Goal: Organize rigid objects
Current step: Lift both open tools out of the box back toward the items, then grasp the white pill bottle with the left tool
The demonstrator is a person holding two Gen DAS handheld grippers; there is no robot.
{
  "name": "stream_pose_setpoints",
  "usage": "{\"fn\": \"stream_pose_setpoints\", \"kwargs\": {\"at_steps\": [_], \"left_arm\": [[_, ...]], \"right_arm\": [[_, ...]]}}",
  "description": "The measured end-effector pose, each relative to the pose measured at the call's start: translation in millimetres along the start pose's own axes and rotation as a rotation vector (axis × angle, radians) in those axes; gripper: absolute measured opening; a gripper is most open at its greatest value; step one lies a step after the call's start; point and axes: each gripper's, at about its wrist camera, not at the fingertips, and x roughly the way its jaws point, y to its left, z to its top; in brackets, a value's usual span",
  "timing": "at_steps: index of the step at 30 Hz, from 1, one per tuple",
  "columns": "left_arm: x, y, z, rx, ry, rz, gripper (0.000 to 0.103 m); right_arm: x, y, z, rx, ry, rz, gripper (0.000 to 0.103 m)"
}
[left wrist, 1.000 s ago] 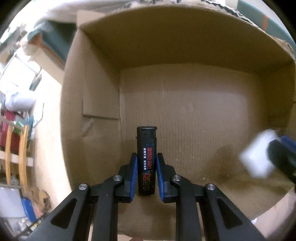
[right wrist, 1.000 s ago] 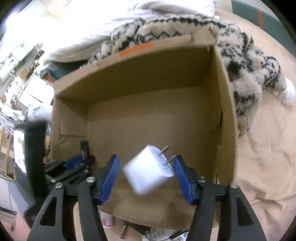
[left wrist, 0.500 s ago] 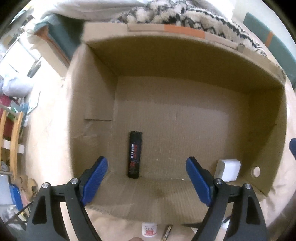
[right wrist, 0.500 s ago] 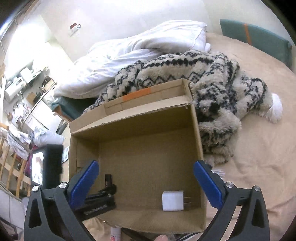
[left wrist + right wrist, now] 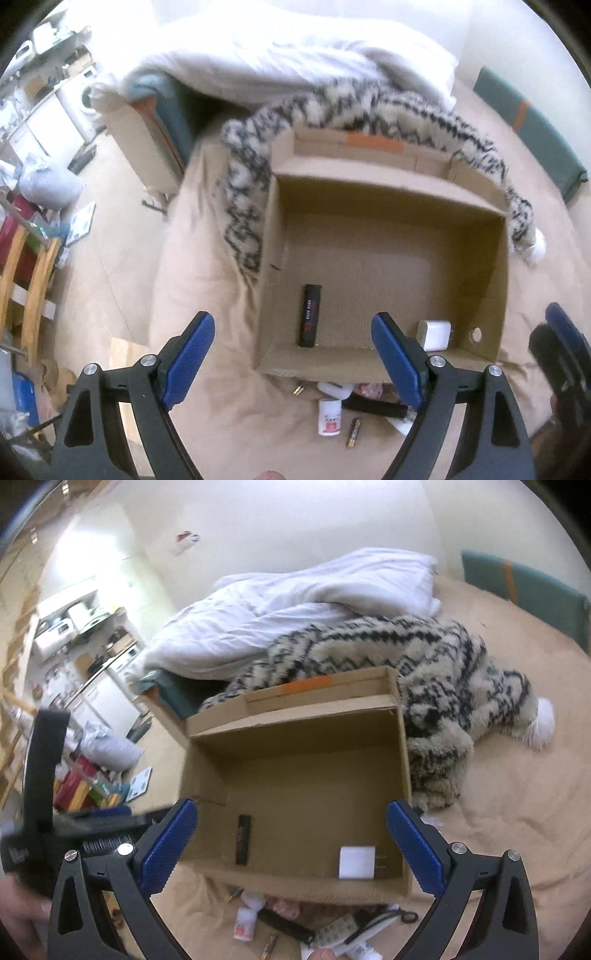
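Note:
An open cardboard box stands on the tan bed. On its floor lie a black lighter near the left wall and a white charger plug near the right front corner. My left gripper hangs open above the box's front left, nothing between its blue pads. My right gripper is open and empty above the box's front edge. In front of the box lie a small white bottle and a battery.
A black-and-cream patterned fleece wraps the box's back and sides, with a white duvet behind it. A black stick-like item and a blister pack lie by the bottle. The bed's left edge drops to a cluttered floor.
The left gripper let go of the lighter and the right let go of the charger; both now lie in the box. Both grippers opened wide, rose and drew back from the box.

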Motion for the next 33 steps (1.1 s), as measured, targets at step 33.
{"fn": "stream_pose_setpoints", "kwargs": {"at_steps": [33], "left_arm": [[58.8, 38.2, -113.5, -0.166, 0.227, -0.052, 0.084]], "right_arm": [[13.3, -19.5, -74.2, 0.184, 0.221, -0.243, 0.103]]}}
